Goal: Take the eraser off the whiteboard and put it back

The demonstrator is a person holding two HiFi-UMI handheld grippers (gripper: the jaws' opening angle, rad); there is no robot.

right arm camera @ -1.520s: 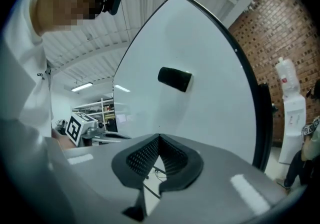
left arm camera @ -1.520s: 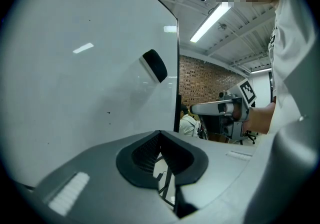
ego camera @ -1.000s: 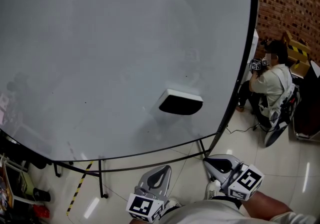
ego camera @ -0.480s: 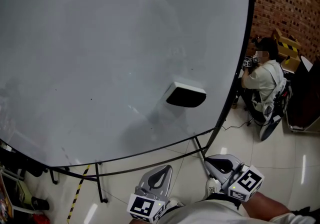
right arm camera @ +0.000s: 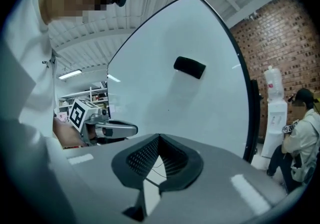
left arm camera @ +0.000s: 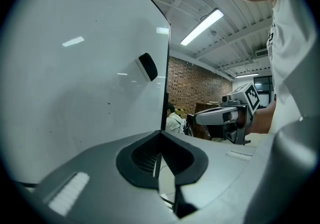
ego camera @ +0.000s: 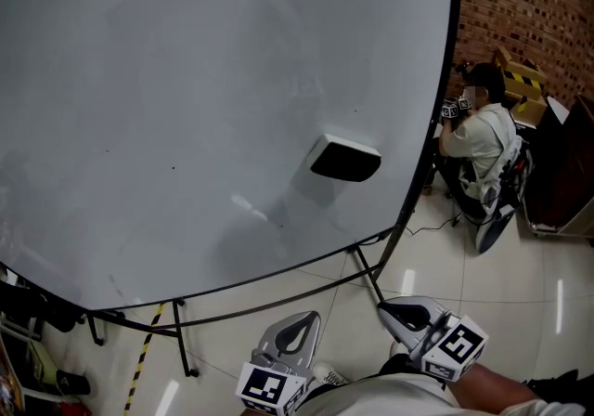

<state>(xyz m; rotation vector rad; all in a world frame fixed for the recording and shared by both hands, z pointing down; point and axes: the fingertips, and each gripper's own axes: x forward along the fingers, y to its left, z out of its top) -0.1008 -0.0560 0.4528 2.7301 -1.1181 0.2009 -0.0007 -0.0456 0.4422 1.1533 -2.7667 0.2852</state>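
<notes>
The whiteboard (ego camera: 186,108) fills the head view from 9 o'clock round to 2 o'clock, its surface wiped bare. It stands upright on a dark stand (ego camera: 364,267) whose struts show at 5 o'clock, so anything on its face must cling rather than rest. Past its black edge, at 1 o'clock, is a brick wall (ego camera: 534,6), with pale floor tiles (ego camera: 436,247) below. A seated person (ego camera: 483,140) at 3 o'clock is busy with other things and takes no part.

Both grippers are held low at the bottom edge, close to the person's body and pointed toward the board, which reads as a ready stance before any reach. The left gripper (ego camera: 295,334) sits at 6 o'clock and the right gripper (ego camera: 409,315) at 5 o'clock. Each gripper's own view shows its jaws clenched together with nothing between them. Either would have to open before it could take hold.

The eraser (ego camera: 345,159), dark-faced with a white back, sticks to the board just right of centre, probably by a magnet. It lies at 11 o'clock from the right gripper, well apart from both, so the lift-off has not begun.
</notes>
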